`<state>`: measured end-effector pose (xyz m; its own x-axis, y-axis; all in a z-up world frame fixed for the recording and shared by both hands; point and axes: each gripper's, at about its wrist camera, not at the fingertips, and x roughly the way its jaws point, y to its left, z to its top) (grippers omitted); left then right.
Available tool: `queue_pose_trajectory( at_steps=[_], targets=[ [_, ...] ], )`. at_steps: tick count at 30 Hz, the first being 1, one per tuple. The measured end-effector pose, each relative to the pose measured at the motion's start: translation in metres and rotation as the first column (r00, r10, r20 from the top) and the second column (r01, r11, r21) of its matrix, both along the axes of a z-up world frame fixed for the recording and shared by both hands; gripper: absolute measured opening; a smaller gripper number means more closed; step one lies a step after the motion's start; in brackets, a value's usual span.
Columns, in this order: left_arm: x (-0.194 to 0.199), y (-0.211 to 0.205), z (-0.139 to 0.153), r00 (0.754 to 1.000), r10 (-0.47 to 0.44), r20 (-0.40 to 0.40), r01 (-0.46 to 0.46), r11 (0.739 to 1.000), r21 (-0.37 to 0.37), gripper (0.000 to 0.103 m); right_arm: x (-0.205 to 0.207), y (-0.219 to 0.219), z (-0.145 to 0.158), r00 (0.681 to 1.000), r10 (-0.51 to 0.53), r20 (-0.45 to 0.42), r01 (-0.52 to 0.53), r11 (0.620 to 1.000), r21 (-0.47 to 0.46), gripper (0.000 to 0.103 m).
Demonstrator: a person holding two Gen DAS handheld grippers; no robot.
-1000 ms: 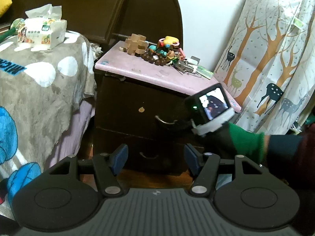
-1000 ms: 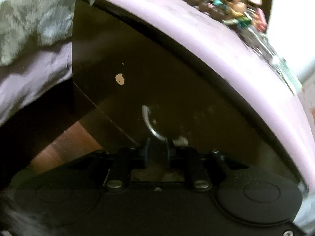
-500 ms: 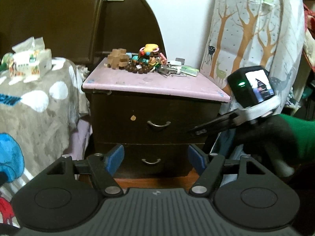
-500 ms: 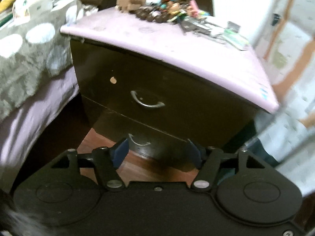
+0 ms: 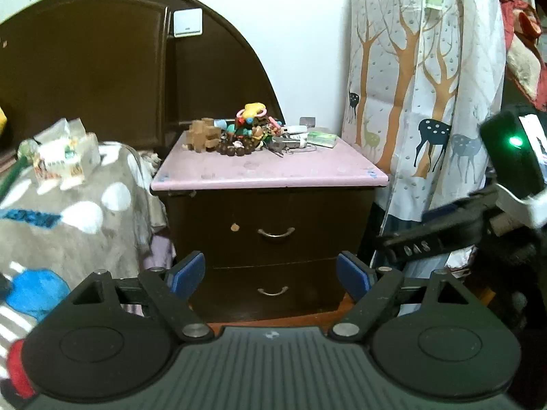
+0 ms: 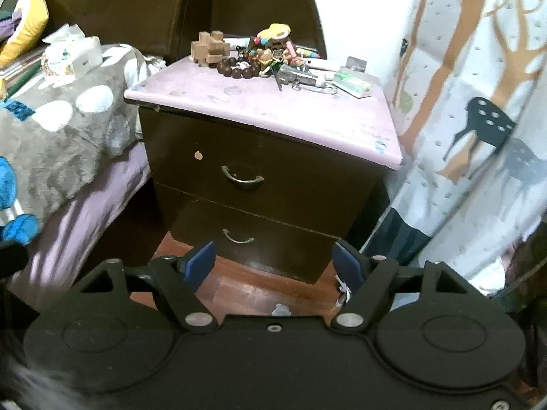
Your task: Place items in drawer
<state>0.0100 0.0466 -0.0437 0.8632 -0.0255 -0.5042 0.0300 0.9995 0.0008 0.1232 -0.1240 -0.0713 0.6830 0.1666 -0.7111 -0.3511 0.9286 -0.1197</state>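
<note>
A dark nightstand with a pink top (image 5: 266, 171) (image 6: 307, 112) stands ahead, both drawers closed. The top drawer handle (image 5: 276, 233) (image 6: 242, 177) and the lower drawer handle (image 5: 272, 291) (image 6: 237, 237) are curved metal. On the top lie a wooden puzzle (image 5: 202, 135) (image 6: 210, 47), dark brown beads (image 5: 234, 149) (image 6: 236, 70), a pile of colourful toys (image 5: 254, 121) (image 6: 270, 46), keys (image 6: 299, 77) and a green box (image 5: 321, 138) (image 6: 352, 83). My left gripper (image 5: 271, 275) is open and empty, well back from the nightstand. My right gripper (image 6: 273, 263) is open and empty, also back from it.
A bed with a grey dotted blanket (image 5: 68, 212) (image 6: 61, 130) and a tissue pack (image 5: 61, 162) (image 6: 73, 53) lies at the left. A tree-and-deer curtain (image 5: 424, 85) (image 6: 471, 102) hangs at the right. The dark headboard (image 5: 102, 68) stands behind. Wooden floor (image 6: 259, 290) shows below.
My right gripper was shut on the top drawer handle, then opened and pulled back from the nightstand. My left gripper also drew back and now faces the nightstand squarely.
</note>
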Motion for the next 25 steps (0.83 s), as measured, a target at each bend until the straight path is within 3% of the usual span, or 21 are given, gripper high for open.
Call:
queue_pose_trajectory(
  at_steps=[12, 25],
  targets=[
    [-0.014, -0.015, 0.027, 0.999, 0.041, -0.028, -0.04, 0.999, 0.028, 0.086, -0.059, -0.016, 0.022, 0.994, -0.074, -0.074, 0.078, 0.996, 0.046, 0.078],
    [-0.031, -0.025, 0.043, 1.0, 0.015, -0.012, -0.015, 1.0, 0.004, 0.086, -0.094, -0.023, 0.036, 0.995, -0.09, -0.039, 0.091, 0.995, 0.046, 0.08]
  ],
)
